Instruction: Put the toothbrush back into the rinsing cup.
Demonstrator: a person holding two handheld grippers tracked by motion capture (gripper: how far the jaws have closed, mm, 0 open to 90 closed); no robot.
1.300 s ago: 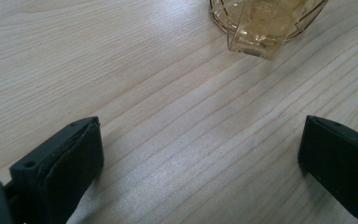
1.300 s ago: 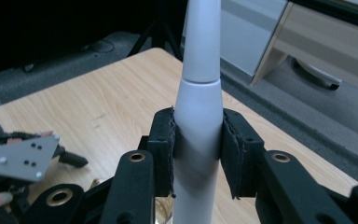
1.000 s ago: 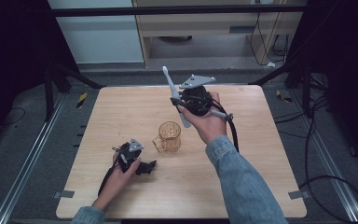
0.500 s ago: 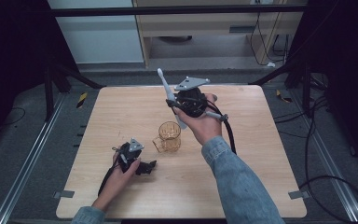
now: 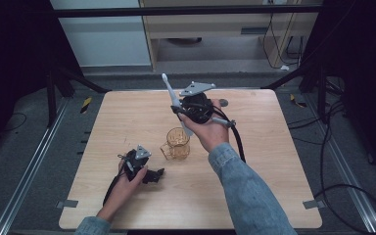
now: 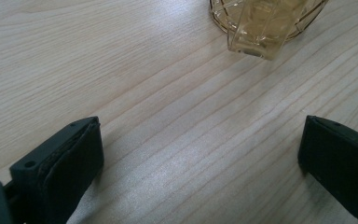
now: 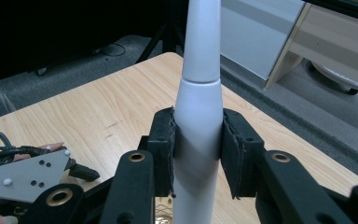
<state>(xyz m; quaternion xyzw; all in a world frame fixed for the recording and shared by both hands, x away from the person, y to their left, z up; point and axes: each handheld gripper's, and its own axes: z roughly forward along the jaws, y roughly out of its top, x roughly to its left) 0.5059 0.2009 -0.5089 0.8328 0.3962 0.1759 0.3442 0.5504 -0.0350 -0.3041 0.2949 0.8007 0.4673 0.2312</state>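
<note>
- Pale wood of the table (image 5: 274, 161) carries an amber glass mug (image 5: 177, 143) near its middle, with dark floor all round.
- Above and just behind the mug, the right gripper (image 5: 182, 110) pinches a white toothbrush (image 5: 173, 99); its jaws press on the thick handle.
- Since a second ago the toothbrush has drifted left and tilted, its lower end now closer over the mug, so dropping it in looks near.
- Left of the mug, the left gripper (image 5: 154, 175) rests on the wood, jaws spread, unmoved.
</note>
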